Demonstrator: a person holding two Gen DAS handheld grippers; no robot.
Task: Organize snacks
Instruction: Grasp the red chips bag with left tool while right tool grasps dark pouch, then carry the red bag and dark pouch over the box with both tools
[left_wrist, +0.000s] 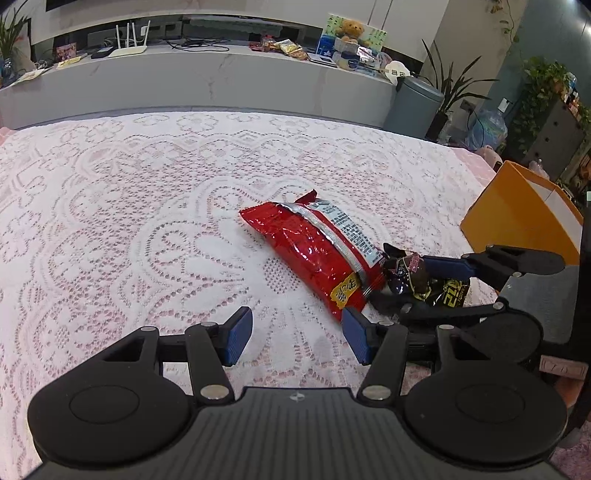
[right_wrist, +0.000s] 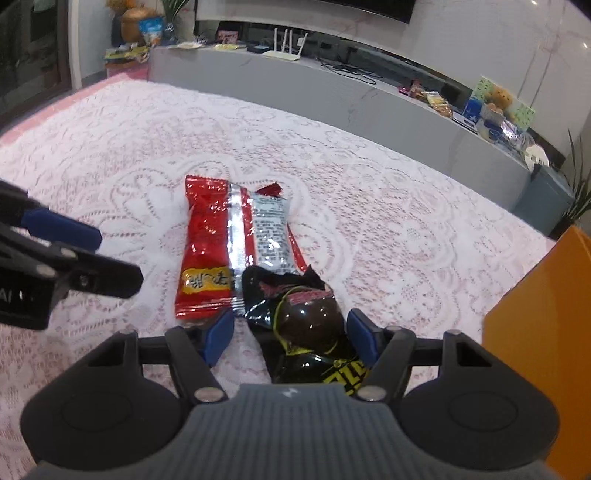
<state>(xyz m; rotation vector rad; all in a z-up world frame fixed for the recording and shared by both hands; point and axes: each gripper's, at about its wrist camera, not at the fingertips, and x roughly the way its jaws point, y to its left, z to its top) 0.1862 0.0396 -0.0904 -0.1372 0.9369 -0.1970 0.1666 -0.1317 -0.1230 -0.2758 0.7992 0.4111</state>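
1. The red snack packet (left_wrist: 317, 254) lies on the lace tablecloth (left_wrist: 129, 221), just ahead and right of the left gripper (left_wrist: 297, 339), whose jaws are wide apart and empty.
2. The black snack packet (right_wrist: 306, 328) sits between the right gripper's (right_wrist: 291, 336) spread fingers; contact is unclear.
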